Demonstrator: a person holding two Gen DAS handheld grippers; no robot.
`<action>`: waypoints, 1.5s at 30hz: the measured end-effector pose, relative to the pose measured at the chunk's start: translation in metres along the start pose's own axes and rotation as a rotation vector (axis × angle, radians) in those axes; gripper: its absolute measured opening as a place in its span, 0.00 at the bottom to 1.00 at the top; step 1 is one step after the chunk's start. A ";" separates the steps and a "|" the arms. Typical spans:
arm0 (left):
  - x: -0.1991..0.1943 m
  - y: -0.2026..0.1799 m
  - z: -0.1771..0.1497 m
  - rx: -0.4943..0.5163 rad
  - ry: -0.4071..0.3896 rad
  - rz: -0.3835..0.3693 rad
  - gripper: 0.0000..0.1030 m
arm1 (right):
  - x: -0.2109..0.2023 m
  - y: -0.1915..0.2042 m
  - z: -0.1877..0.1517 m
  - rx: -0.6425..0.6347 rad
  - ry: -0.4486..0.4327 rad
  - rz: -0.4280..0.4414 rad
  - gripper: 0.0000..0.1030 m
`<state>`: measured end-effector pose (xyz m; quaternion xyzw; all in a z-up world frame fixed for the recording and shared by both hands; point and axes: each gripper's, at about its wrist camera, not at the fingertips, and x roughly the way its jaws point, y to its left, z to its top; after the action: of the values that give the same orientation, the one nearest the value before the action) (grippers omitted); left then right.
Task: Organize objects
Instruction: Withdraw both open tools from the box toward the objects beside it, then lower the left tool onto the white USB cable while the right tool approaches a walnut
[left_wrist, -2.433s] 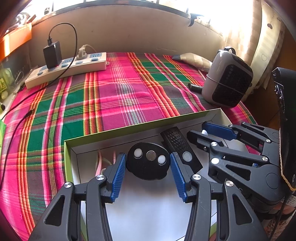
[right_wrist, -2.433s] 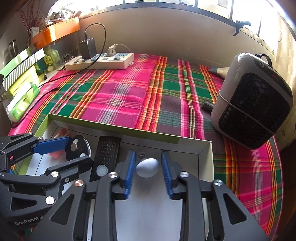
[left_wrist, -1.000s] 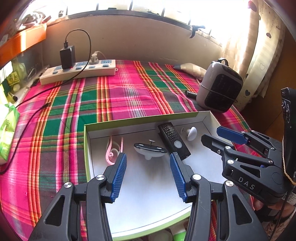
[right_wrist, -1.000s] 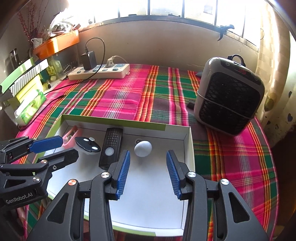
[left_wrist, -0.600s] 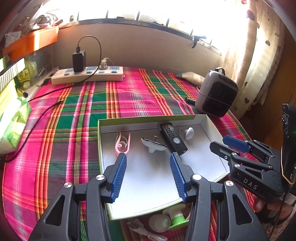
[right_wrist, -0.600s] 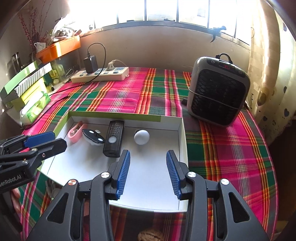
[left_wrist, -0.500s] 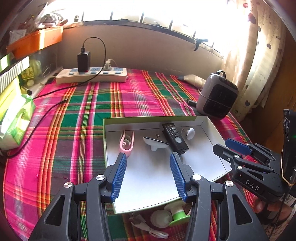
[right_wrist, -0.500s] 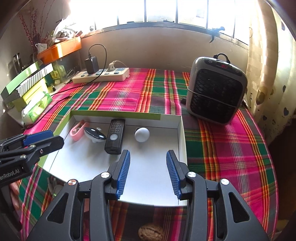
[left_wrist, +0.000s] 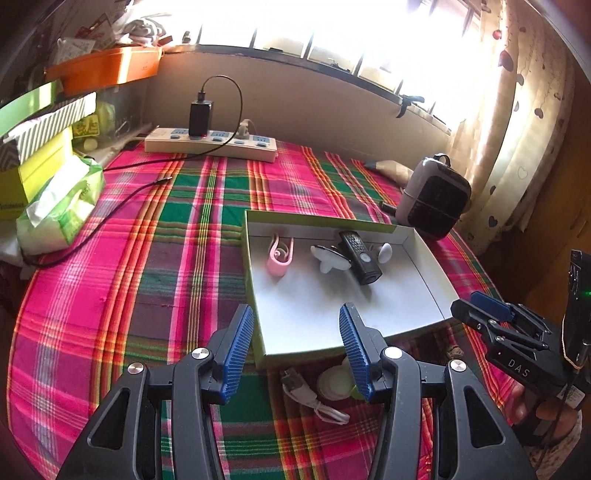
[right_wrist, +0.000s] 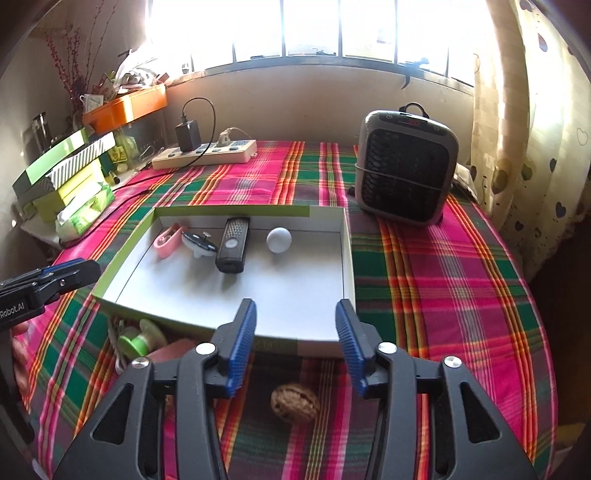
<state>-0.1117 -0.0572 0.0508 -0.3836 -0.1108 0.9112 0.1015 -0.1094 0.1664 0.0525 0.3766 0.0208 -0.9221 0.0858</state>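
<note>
One pink, green and orange plaid tablecloth (right_wrist: 443, 266) is covering the table under a barred window (right_wrist: 314, 26). At the far left, stacked green and striped cardboard boxes (right_wrist: 62, 162) are sitting beside one white power strip (right_wrist: 207, 152). One shallow white cardboard tray with a green rim (right_wrist: 347, 258) is lying at centre, holding four items in a row along its far wall: one pink plastic clip (right_wrist: 168, 236), one black-and-white oval disc (right_wrist: 199, 242), one black rectangular remote (right_wrist: 232, 249) and one white ball-shaped knob (right_wrist: 279, 240). One green-and-white spool (right_wrist: 142, 339) and one brown walnut (right_wrist: 293, 404) are lying on the cloth just outside the tray's near edge. One grey fan heater (right_wrist: 404, 181) is standing at far right. The left gripper (left_wrist: 295, 347) and right gripper (right_wrist: 295, 343) are both hovering above the near edge with jaws spread apart, gripping nothing.
</note>
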 end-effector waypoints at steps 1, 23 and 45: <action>-0.002 0.002 -0.003 -0.005 -0.001 -0.003 0.46 | -0.002 -0.001 -0.003 0.001 -0.002 0.000 0.51; -0.001 -0.009 -0.055 -0.013 0.096 -0.043 0.46 | 0.001 -0.004 -0.048 -0.007 0.069 -0.020 0.52; 0.012 -0.028 -0.063 0.016 0.141 0.091 0.46 | 0.012 -0.001 -0.052 -0.048 0.128 -0.023 0.52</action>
<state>-0.0713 -0.0198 0.0077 -0.4505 -0.0786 0.8865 0.0703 -0.0816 0.1712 0.0070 0.4325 0.0526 -0.8963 0.0825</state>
